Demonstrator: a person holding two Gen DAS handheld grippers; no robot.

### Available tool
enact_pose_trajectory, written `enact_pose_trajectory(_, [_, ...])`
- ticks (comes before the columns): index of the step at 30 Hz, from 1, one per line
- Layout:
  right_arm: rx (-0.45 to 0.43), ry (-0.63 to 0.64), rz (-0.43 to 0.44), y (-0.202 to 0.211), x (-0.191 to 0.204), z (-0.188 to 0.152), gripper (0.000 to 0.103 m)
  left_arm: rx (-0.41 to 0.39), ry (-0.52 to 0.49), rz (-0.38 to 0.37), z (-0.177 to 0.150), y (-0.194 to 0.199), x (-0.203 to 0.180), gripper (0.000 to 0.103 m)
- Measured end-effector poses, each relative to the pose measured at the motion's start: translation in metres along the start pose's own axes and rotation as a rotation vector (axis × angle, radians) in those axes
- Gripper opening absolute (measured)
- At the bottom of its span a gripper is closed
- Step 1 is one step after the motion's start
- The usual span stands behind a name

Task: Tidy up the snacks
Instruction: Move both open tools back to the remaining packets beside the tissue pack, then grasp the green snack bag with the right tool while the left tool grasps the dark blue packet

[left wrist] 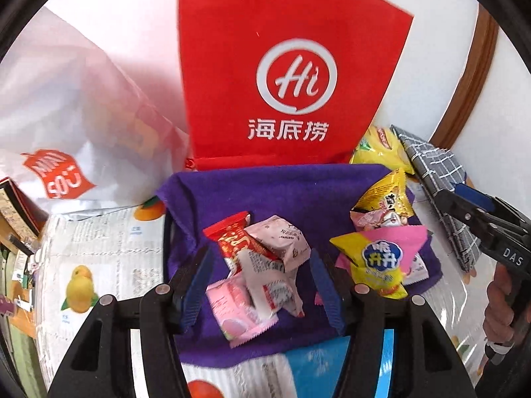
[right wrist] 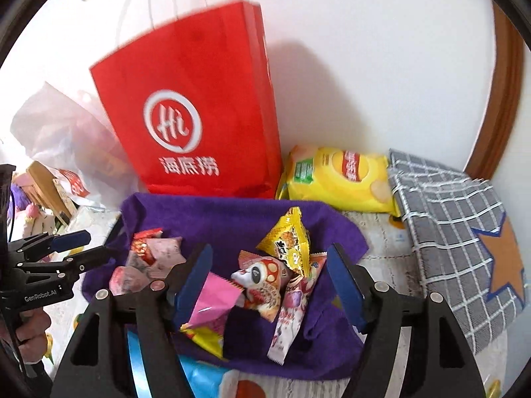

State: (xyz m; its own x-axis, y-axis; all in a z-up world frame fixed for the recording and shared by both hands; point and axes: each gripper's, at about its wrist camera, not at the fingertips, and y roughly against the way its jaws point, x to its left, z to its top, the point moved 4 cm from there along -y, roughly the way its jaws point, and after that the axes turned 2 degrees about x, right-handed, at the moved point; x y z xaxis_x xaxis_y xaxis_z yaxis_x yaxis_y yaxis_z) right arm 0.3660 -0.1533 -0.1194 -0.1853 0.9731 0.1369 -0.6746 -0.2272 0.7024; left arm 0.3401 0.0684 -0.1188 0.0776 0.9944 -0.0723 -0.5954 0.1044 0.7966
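Note:
A purple cloth (left wrist: pixel 265 192) lies on the table with two heaps of small snack packets on it. My left gripper (left wrist: pixel 260 255) hangs open above the left heap: a red packet (left wrist: pixel 232 242), a pale pink one (left wrist: pixel 282 242) and a pink wafer packet (left wrist: pixel 235 315); its pads touch nothing. My right gripper (right wrist: pixel 270 250) is open over the right heap, with a yellow packet (right wrist: pixel 288 238), a mushroom-print packet (right wrist: pixel 265 278) and a pink packet (right wrist: pixel 212 301) below its fingers. Each gripper shows in the other's view: the right gripper (left wrist: pixel 464 199) and the left gripper (right wrist: pixel 89 243).
A red paper bag (right wrist: pixel 199 126) stands upright right behind the cloth against the white wall. A yellow crisps bag (right wrist: pixel 338 175) and a folded grey checked cloth (right wrist: pixel 448 232) lie to the right. A white plastic bag (left wrist: pixel 66 132) sits at the left.

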Motion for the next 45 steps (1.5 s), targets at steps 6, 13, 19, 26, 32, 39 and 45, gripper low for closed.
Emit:
enact_pose_trajectory(6, [-0.066,-0.013,0.003,0.043,0.012,-0.015,0.071,-0.045,0.006,0.003,-0.019,0.032,0.007,0.058])
enact_pose_trajectory(13, [-0.082,-0.061,0.006,0.08,0.023,-0.044,0.071,-0.055,0.014,0.006,-0.052,0.061,0.016,0.058])
enact_pose_trajectory(19, [-0.009,-0.039,0.07,0.086,0.045,-0.081,0.071,-0.032,0.033,0.016,-0.081,0.073,0.027,0.058])
enact_pose_trajectory(26, [0.081,0.0,0.088,0.082,0.08,-0.133,0.07,-0.024,0.068,0.016,-0.116,0.083,0.044,0.058])
enact_pose_trajectory(32, [0.159,0.004,0.155,0.071,0.106,-0.177,0.07,-0.009,0.093,0.027,-0.142,0.085,0.056,0.058])
enact_pose_trajectory(39, [0.217,0.036,0.195,0.053,0.137,-0.212,0.07,0.004,0.105,0.04,-0.171,0.086,0.062,0.058])
enact_pose_trajectory(45, [0.221,0.086,0.12,0.041,0.145,-0.226,0.06,0.014,0.105,0.022,-0.187,0.083,0.061,0.058])
